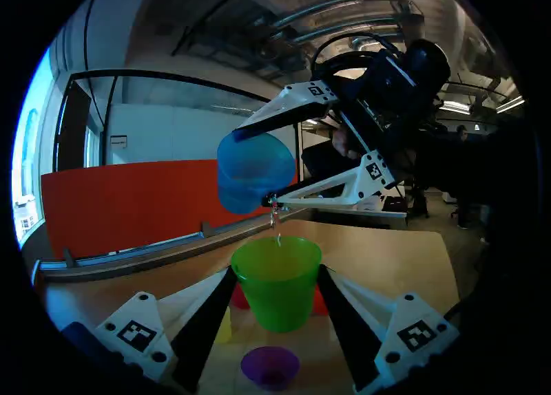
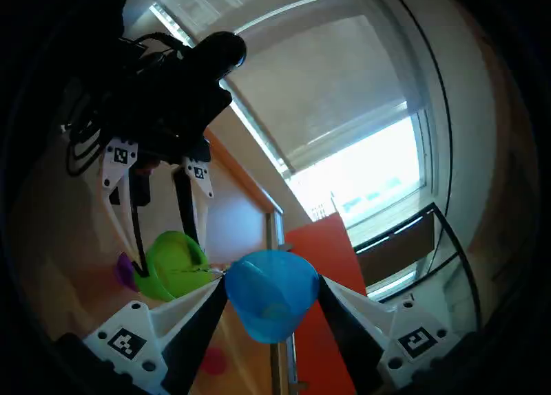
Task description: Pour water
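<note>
Above: blue cup [image 1: 241,182], tilted, clamped in right gripper [image 1: 251,166], thin water [image 1: 275,220] thread falling. Directly below: green cup [image 1: 277,295], upright, clamped in left gripper [image 1: 277,274], mouth under the drip.

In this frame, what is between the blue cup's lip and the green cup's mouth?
A thin trickle of water falls from the tilted blue cup toward the green cup below; the left gripper view shows it.

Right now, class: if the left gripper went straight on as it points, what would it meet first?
Probably the tilted blue cup in the right gripper, just above its own green cup; depth is unclear.
</note>
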